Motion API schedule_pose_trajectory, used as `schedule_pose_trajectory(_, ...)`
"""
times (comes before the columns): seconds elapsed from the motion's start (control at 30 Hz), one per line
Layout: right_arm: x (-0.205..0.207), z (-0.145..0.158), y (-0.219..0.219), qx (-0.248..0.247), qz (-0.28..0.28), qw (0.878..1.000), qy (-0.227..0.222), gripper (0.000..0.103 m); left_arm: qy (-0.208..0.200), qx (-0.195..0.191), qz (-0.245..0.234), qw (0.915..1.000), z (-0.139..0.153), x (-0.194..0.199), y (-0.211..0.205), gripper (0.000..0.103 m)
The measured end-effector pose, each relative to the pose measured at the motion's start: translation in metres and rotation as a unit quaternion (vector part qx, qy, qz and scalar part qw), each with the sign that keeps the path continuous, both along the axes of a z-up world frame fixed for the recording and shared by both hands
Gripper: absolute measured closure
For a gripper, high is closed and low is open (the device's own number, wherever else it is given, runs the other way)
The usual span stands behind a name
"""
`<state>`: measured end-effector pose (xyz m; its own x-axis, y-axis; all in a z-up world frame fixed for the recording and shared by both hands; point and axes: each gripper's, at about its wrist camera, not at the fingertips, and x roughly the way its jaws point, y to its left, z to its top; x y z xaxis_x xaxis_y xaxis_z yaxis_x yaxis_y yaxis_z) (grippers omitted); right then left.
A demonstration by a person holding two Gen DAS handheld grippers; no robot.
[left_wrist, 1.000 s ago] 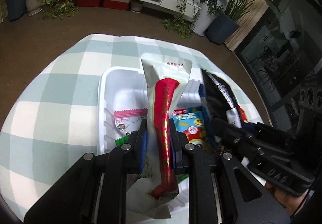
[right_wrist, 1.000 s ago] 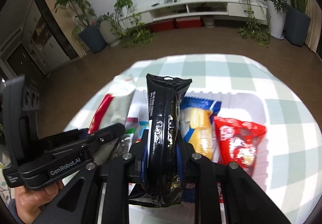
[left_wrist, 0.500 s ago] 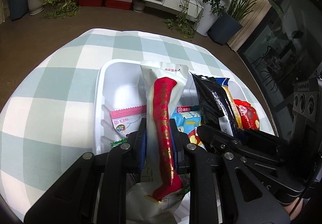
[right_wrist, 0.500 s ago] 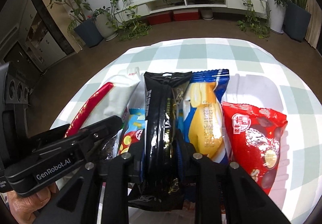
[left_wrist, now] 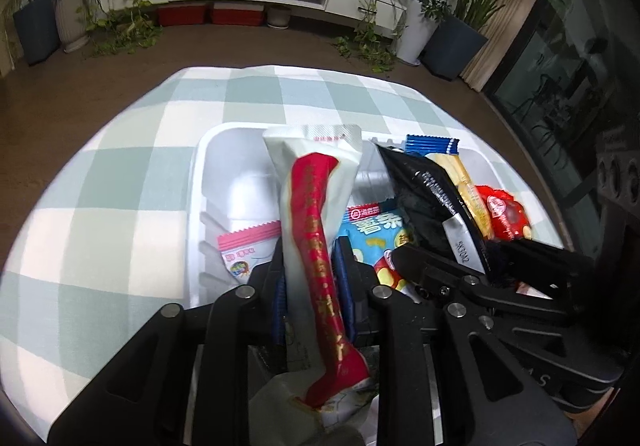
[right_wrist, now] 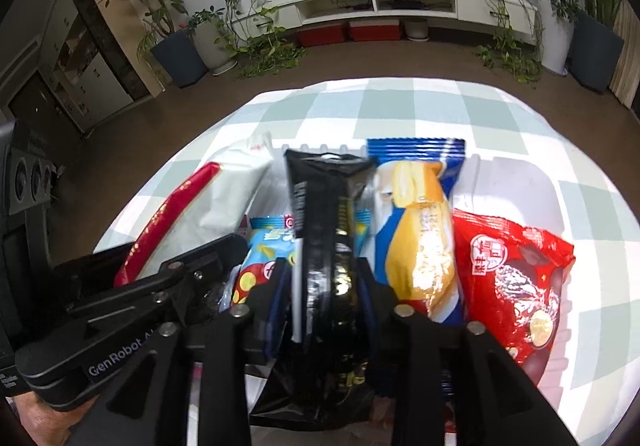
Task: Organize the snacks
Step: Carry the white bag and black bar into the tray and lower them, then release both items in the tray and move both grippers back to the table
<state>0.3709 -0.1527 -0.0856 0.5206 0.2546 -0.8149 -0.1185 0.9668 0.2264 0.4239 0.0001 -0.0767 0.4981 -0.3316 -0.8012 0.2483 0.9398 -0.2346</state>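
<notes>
A white tray sits on the checked tablecloth. My left gripper holds a white packet with a red stripe upright over the tray; its jaws are opening, but the pads still touch it. My right gripper is opening around a black packet, which stands in the tray with small gaps beside both pads. To the right of the black packet lie a blue and yellow packet and a red packet. A light blue packet lies under both grippers.
A pink-edged white packet lies at the tray's left side. The tray's far left corner is bare. The two grippers are close side by side, and a hand holds the left one. Green and white tablecloth surrounds the tray, with brown floor beyond.
The black packet has come down into the tray beside the blue and yellow one. The right jaws have spread apart from it. The white and red packet stays clamped in the left gripper.
</notes>
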Motion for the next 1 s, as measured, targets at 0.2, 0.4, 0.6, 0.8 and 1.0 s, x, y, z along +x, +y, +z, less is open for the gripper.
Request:
schedule_pose_trajectory(0.2,-0.005,0.008,-0.004,0.002,-0.007,1.000,-0.007,0.059,-0.007,0.004,-0.002,1.0000,0.007,-0.005,0.002,0.073)
schedule_pose_trajectory(0.4,-0.015,0.025,-0.015,0.012,-0.020,0.999,-0.025,0.050,-0.021,0.001,0.007,0.9998,0.020,-0.014,0.009,0.045)
schedule_pose_trajectory(0.6,-0.035,0.047,-0.020,0.030,-0.019,0.998,-0.047,0.040,-0.029,0.002,-0.012,0.9995,0.029,-0.032,0.007,0.034)
schedule_pose_trajectory(0.8,-0.062,0.077,-0.022,0.048,-0.012,0.996,-0.076,0.028,-0.035,-0.011,-0.011,0.9992,0.041,-0.052,0.017,0.028)
schedule_pose_trajectory(1.0,-0.098,0.108,-0.033,0.082,-0.013,0.991,-0.106,0.014,-0.045,-0.027,-0.001,0.9986,0.055,-0.083,0.034,0.012)
